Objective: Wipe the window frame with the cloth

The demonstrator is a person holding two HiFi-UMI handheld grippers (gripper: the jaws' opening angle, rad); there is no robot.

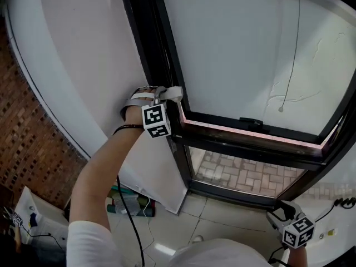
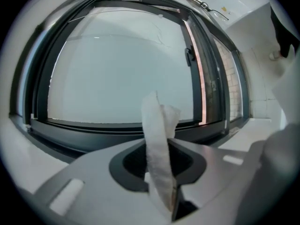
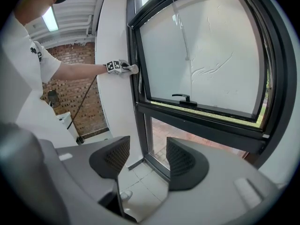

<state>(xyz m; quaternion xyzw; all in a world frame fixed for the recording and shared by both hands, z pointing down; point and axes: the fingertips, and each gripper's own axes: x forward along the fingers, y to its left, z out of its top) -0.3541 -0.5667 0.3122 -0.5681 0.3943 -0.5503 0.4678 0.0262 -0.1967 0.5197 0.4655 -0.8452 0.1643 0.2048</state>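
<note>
A person's left gripper (image 1: 162, 98) is held up at the dark vertical bar of the window frame (image 1: 158, 49), just above the corner of the open sash. Its fingers are clamped on a folded white cloth (image 2: 159, 125), which sticks out between them and lies against the frame beside the frosted pane (image 1: 245, 49). The right gripper (image 3: 147, 156) hangs low by the window's lower right corner, above the tiled floor (image 1: 222, 218). Its fingers are apart, with nothing between them.
</note>
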